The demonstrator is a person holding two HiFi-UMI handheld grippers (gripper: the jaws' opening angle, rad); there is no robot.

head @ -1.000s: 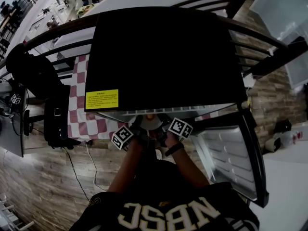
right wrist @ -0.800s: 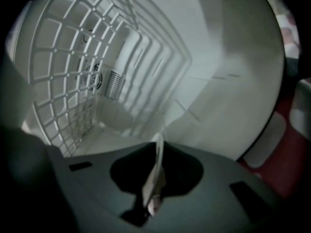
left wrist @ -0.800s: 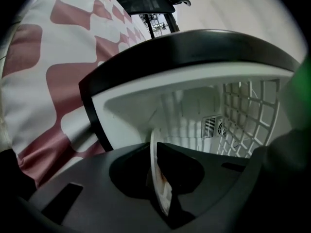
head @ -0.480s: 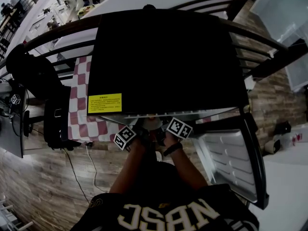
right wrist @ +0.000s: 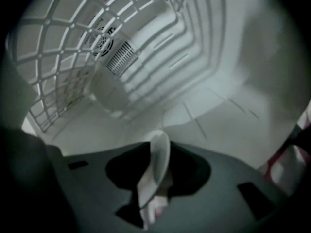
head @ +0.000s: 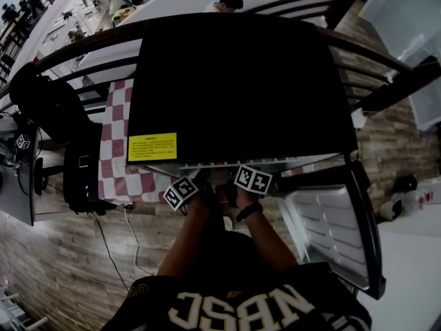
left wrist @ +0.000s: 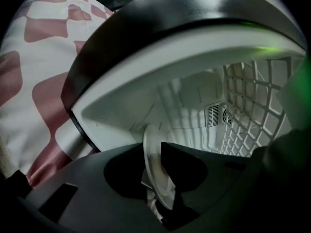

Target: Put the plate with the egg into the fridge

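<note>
Plate: lower centre of both gripper views, at fridge opening | left gripper: fingers opening, plate rim between | right gripper: fingers opening, rim between

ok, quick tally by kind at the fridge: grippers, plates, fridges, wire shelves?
Grippers: 2 (left gripper, right gripper; the jaws of both are opening, with the plate's rim between them)
Plate: 1
Fridge: 1, door open
Wire shelf: 1
Total: 5
</note>
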